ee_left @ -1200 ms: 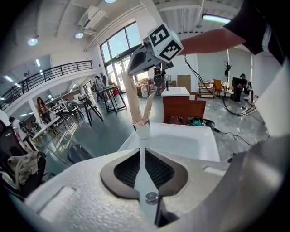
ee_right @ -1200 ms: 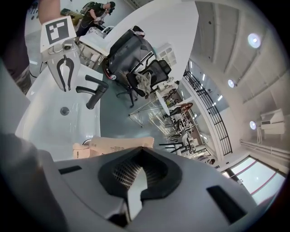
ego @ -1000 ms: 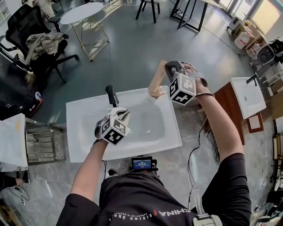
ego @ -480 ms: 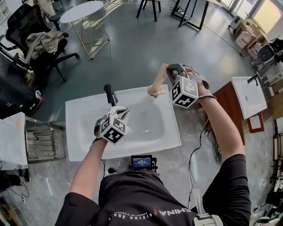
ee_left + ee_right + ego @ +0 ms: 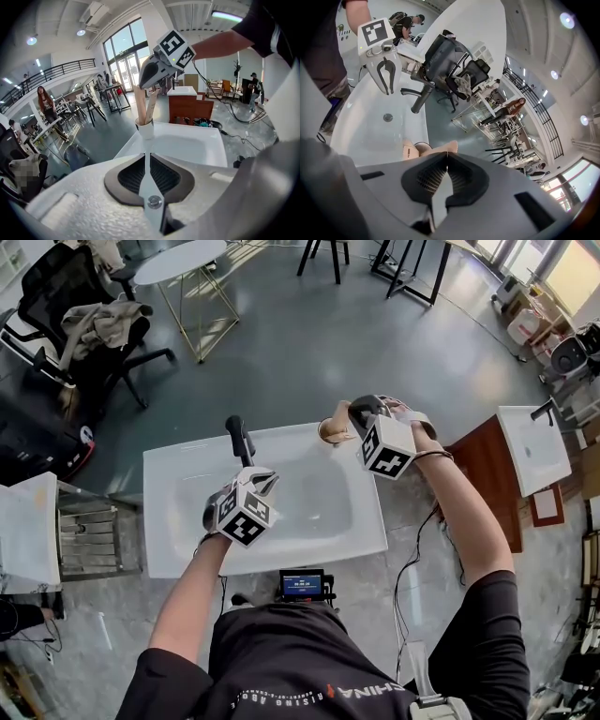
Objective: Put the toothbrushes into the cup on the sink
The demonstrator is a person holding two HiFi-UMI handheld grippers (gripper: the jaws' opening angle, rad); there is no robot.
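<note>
A white cup [image 5: 329, 431] stands on the back right corner of the white sink [image 5: 169, 549]. In the left gripper view the cup [image 5: 145, 127] holds two wooden toothbrushes, one [image 5: 139, 105] upright and the other [image 5: 151, 104] leaning right. My right gripper [image 5: 349, 418] hangs just above the cup, shut on the top of the leaning toothbrush. Its jaws have just eased slightly, and the handle end [image 5: 451, 147] still pokes out past their tips. My left gripper [image 5: 265, 482] hovers over the basin near the black faucet [image 5: 239, 439], shut and holding nothing.
A wooden cabinet [image 5: 492, 474] stands right of the sink, with a second white sink [image 5: 530, 451] beyond it. A metal rack [image 5: 89, 540] stands to the left, and office chairs [image 5: 66, 324] and a round table [image 5: 178, 263] stand further back.
My right gripper has come down toward the cup, lowering the toothbrush deeper into it. The left gripper has stayed in place.
</note>
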